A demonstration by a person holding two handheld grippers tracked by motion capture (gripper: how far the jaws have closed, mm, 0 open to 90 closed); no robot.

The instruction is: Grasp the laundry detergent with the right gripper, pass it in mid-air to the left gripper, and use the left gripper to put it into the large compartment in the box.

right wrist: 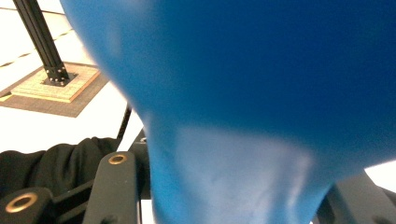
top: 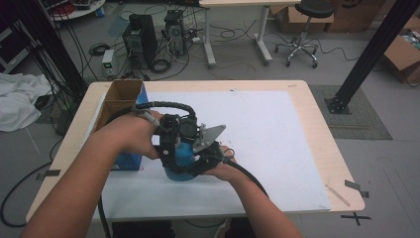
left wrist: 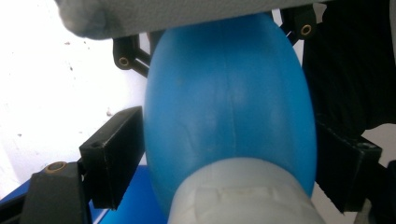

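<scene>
At the left of the table (top: 317, 163), a brown cardboard box (top: 118, 101) with a blue side stood open on the white sheet (top: 257, 139). Just right of it, in the high view, the left hand (top: 130, 136) held the left gripper (top: 168, 144) against a blue rubber bulb (top: 179, 157), which sat low over the sheet near the table's middle.

In the left gripper view the bulb (left wrist: 229, 112) lay between the two black jaws – the left pad pressed against its flank, the right one tight on the other side – so this pair of tongs stood about half closed and squeezed the bulb's rounded body. A pale, whitish collar (left wrist: 243, 191) ringed the bulb's near end.

Further right in the high view, the right hand (top: 223, 166) brought the right gripper (top: 200, 161) up from below, its grey three-cornered plate (top: 208, 136) tilted over the bulb. In the right gripper view the bulb (right wrist: 261, 102) loomed close and blurred, narrowing to a neck that ran down between the black jaws – these tongs were closed on that neck as far as they went. A black cable (top: 247, 176) trailed back along the right forearm.
</scene>
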